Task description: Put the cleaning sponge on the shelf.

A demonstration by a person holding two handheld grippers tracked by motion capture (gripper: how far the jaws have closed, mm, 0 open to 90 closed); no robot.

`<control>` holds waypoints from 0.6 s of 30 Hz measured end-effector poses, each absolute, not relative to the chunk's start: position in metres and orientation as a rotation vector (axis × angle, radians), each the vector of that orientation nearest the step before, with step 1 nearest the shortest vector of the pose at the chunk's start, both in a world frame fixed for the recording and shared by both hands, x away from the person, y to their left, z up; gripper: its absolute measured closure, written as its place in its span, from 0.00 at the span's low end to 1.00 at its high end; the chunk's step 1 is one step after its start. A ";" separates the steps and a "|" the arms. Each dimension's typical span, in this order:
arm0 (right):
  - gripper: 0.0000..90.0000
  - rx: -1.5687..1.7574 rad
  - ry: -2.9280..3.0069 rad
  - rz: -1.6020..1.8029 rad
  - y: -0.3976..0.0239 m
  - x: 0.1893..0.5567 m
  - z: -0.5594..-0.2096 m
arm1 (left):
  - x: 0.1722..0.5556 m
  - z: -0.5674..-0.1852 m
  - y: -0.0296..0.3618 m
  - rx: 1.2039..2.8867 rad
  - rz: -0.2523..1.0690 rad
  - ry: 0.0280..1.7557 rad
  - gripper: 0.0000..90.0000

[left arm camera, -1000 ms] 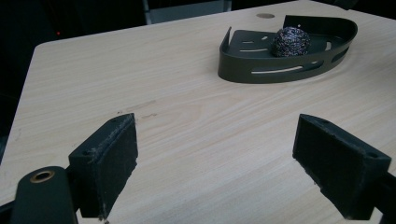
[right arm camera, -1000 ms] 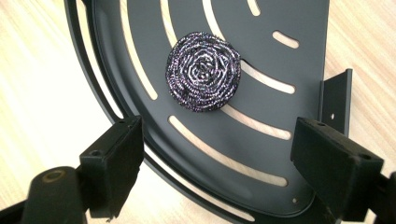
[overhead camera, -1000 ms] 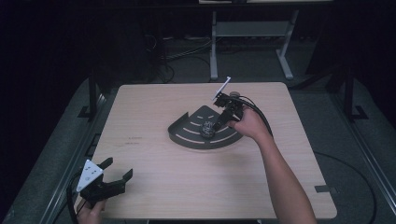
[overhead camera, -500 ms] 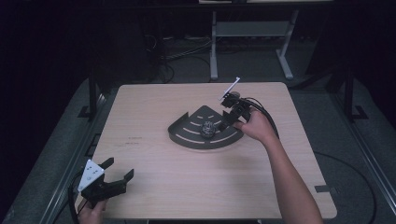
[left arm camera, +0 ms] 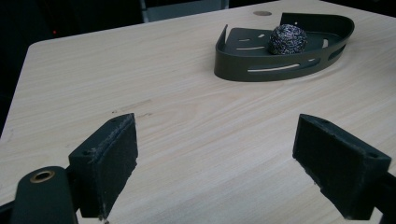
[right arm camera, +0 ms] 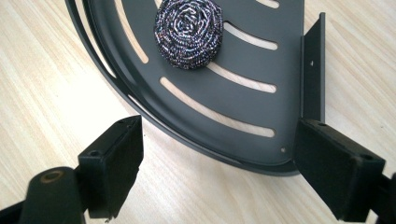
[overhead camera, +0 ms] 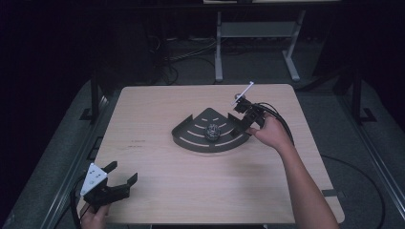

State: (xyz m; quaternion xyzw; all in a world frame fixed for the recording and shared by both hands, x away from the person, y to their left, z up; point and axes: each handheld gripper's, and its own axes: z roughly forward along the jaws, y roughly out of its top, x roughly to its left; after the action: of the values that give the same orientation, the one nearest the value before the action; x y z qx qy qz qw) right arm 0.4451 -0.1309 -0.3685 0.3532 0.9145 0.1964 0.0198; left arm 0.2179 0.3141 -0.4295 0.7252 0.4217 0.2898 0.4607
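A steel wool ball (right arm camera: 195, 35) is seen lying on the slotted floor of a dark quarter-round tray (right arm camera: 280, 60), ahead of the right gripper (right arm camera: 219, 163) and apart from its jaws. In the high view the ball (overhead camera: 212, 131) sits near the middle of the tray (overhead camera: 191, 138), which rests flat on the wooden counter (overhead camera: 200, 181).

The right gripper's jaws are spread wide and nothing is pinched between them. In the right gripper view, the tray's curved rim is framed between the two jaws: the left jaw is placed over bare counter just outside the rim, while the right jaw is set at the corner where the curved rim meets the tray's straight upright wall. Whether that jaw touches the tray cannot be told. In the high view the right gripper (overhead camera: 243, 121) is held at the tray's right end by a hand (overhead camera: 272, 133).

The left gripper (left arm camera: 215, 168) is held well apart from the tray, at the near left corner of the counter, as shown in the high view (overhead camera: 122, 180). Its jaws are likewise spread, with only bare counter between them; the tray (left arm camera: 243, 65) and the ball (left arm camera: 288, 39) are seen far ahead of them, to the right.
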 end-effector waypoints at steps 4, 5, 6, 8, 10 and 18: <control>0.18 1.096 2.826 0.625 -0.137 0.440 -0.367 | 0.218 -0.430 0.314 1.786 0.713 1.036 0.15; 0.18 1.098 2.825 0.624 -0.139 0.439 -0.367 | 0.218 -0.430 0.314 1.785 0.714 1.037 0.15; 0.18 1.104 2.824 0.627 -0.141 0.437 -0.367 | 0.218 -0.430 0.314 1.786 0.713 1.037 0.15; 0.18 1.106 2.822 0.629 -0.144 0.435 -0.368 | 0.218 -0.430 0.314 1.782 0.711 1.038 0.15; 0.18 1.111 2.818 0.628 -0.147 0.433 -0.369 | 0.218 -0.430 0.314 1.782 0.711 1.040 0.15; 0.19 1.131 2.806 0.649 -0.163 0.423 -0.373 | 0.217 -0.430 0.314 1.789 0.715 1.038 0.15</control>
State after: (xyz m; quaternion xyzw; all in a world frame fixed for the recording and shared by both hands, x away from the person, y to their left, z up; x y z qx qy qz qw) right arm 0.4232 -0.1628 -0.3729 0.3654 0.9066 0.2096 0.0237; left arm 0.2167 0.3139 -0.4295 0.7264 0.4215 0.2903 0.4587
